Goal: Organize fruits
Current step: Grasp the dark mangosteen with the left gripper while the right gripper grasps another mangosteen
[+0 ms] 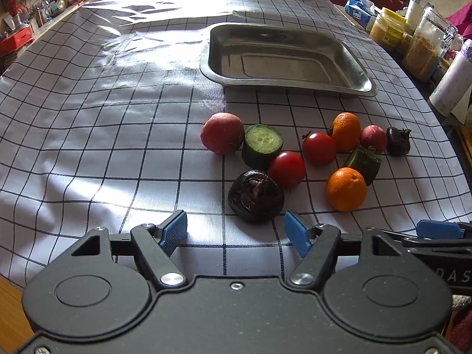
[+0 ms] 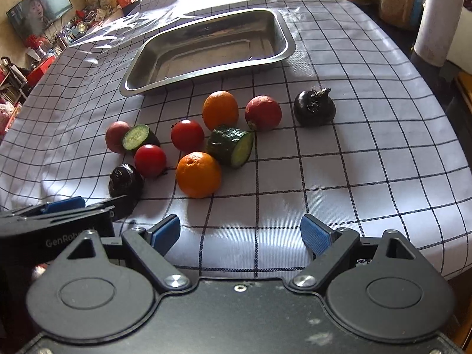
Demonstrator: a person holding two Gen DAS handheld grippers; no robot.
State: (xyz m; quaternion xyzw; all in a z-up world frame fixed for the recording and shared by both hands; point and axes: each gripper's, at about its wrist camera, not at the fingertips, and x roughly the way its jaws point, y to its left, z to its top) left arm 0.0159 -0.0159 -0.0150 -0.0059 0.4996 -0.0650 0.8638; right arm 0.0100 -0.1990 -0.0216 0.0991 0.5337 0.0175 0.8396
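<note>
Shiny metal tray, glossy checked tablecloth

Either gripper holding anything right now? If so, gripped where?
Nothing held. Left gripper and right gripper are both open, short of the produce; the metal tray has nothing in it.

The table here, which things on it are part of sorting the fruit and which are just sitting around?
For the job:
metal tray, with nothing in it
two oranges
two tomatoes
two cucumber pieces
two reddish round fruits
two dark bulbs
left gripper and right gripper, jaws open

Just lying about:
jars
tissue pack
television
</note>
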